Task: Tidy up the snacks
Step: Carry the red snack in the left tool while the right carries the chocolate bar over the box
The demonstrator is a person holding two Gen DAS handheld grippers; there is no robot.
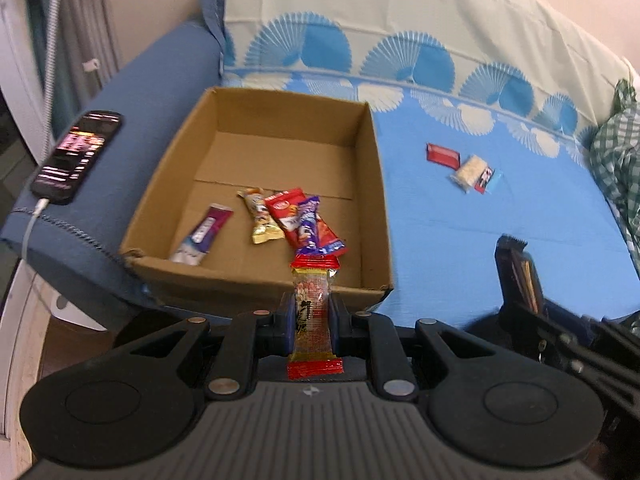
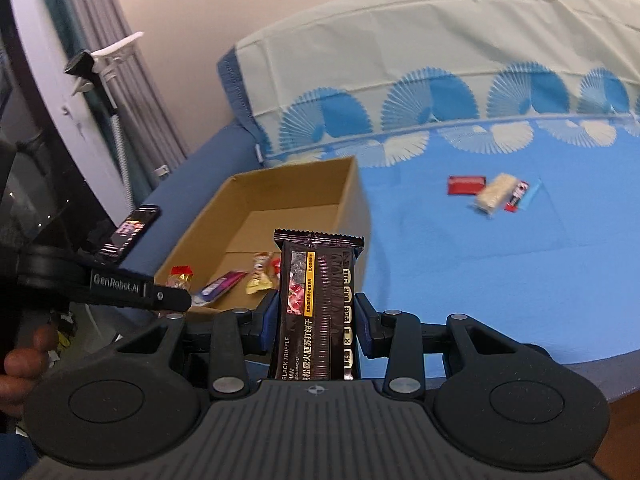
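My left gripper (image 1: pixel 312 312) is shut on a clear snack packet with red ends (image 1: pixel 313 312), held just before the near wall of an open cardboard box (image 1: pixel 256 276). Several wrapped snacks (image 1: pixel 280 220) lie on the box floor. My right gripper (image 2: pixel 315 316) is shut on a dark brown cracker packet (image 2: pixel 316 312), held right of the box (image 2: pixel 352 200) above the blue sofa cover. It also shows in the left wrist view (image 1: pixel 518 276). A red bar (image 1: pixel 442 155), a pale rice bar (image 1: pixel 471 172) and a small red-blue packet (image 1: pixel 487 179) lie on the cover at right.
A lit phone (image 1: pixel 76 158) on a cable lies on the blue sofa arm left of the box. The sofa back (image 1: pixel 400 12) rises behind. Green checked cloth (image 1: pixel 618 160) sits at far right. A curtain and white frame (image 2: pixel 80 100) stand left.
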